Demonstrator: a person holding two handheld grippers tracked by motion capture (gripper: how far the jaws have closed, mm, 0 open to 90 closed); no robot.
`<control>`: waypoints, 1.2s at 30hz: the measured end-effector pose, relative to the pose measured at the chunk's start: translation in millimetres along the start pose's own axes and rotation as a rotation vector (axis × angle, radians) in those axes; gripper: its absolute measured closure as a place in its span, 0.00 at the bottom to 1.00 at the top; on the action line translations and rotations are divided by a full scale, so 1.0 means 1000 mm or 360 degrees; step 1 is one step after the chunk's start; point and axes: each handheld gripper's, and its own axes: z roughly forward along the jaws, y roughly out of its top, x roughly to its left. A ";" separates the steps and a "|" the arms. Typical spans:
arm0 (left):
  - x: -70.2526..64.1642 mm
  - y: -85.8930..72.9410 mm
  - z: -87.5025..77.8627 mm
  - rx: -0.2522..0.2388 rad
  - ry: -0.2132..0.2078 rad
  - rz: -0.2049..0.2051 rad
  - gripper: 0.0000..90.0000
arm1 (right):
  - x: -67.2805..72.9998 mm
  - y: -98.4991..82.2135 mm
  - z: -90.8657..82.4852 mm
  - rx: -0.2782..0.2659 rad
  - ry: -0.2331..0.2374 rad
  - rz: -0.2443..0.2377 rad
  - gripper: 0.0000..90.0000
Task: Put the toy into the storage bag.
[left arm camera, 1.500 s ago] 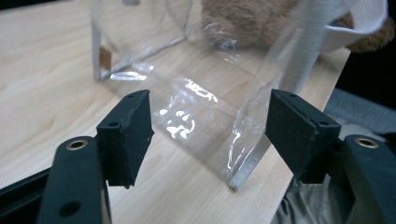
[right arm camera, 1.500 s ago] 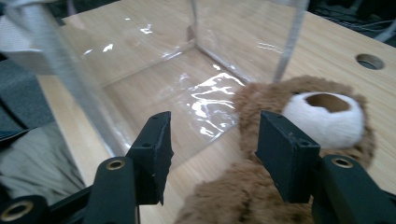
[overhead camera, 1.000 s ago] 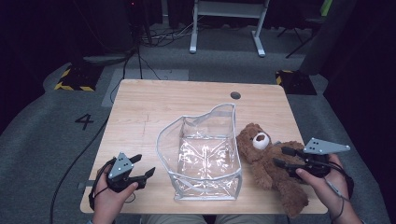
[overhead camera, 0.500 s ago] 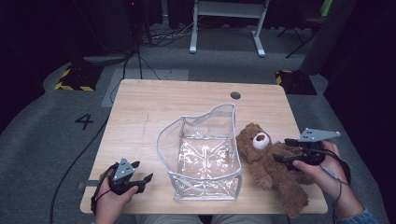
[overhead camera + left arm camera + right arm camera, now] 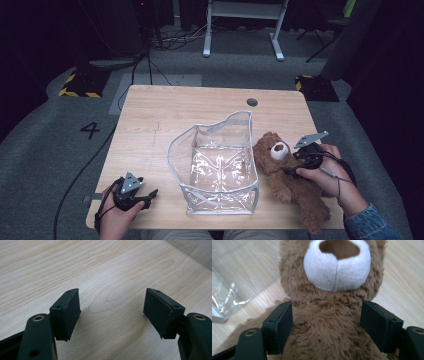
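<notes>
You are working at a pale wooden table (image 5: pixel 165 115) in a dark room, grey carpet all round and a white frame standing behind. A clear plastic bag (image 5: pixel 216 170) stands open in the middle of the table, and the brown teddy bear (image 5: pixel 287 177) lies on its back just to the right of it, its head close beside the bag's wall.

Your right gripper (image 5: pixel 292 167) sits over the bear's chest; its jaws have just been opening and now stand wide on either side of the torso just below the muzzle, the plush (image 5: pixel 329 335) filling the gap between them. Whether the pads already press the fur or only brush it is hard to say, so count it as not yet gripped.

Your left gripper (image 5: pixel 147 197) rests near the front left corner, its jaws wide with only bare wood between them.

The bear should be light, soft and squashy (no risk of breakage). Fur slides and stuffing yields, so close firmly across the torso or neck, not on a limb, which would flop and dangle.
</notes>
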 end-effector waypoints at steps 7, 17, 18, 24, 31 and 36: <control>-0.001 0.003 0.003 0.0000 -0.0014 0.0012 0.33 | -0.002 -0.004 0.015 0.0121 0.0005 0.0040 0.22; -0.001 0.005 0.004 -0.0003 -0.0010 0.0004 0.33 | -0.001 -0.007 0.023 0.0155 -0.0024 0.0042 0.31; -0.001 0.005 0.004 -0.0001 -0.0011 0.0008 0.33 | -0.002 -0.008 0.024 0.0153 -0.0028 0.0032 0.33; -0.001 0.005 0.004 0.0004 -0.0020 0.0005 0.33 | -0.002 -0.011 0.028 0.0167 -0.0017 0.0037 0.36; 0.000 0.005 0.005 0.0005 -0.0027 0.0006 0.33 | 0.000 -0.007 0.034 0.0271 -0.0025 0.0011 0.50; 0.000 0.005 0.004 0.0012 -0.0030 0.0002 0.33 | 0.001 -0.002 0.033 0.0298 -0.0040 0.0028 0.67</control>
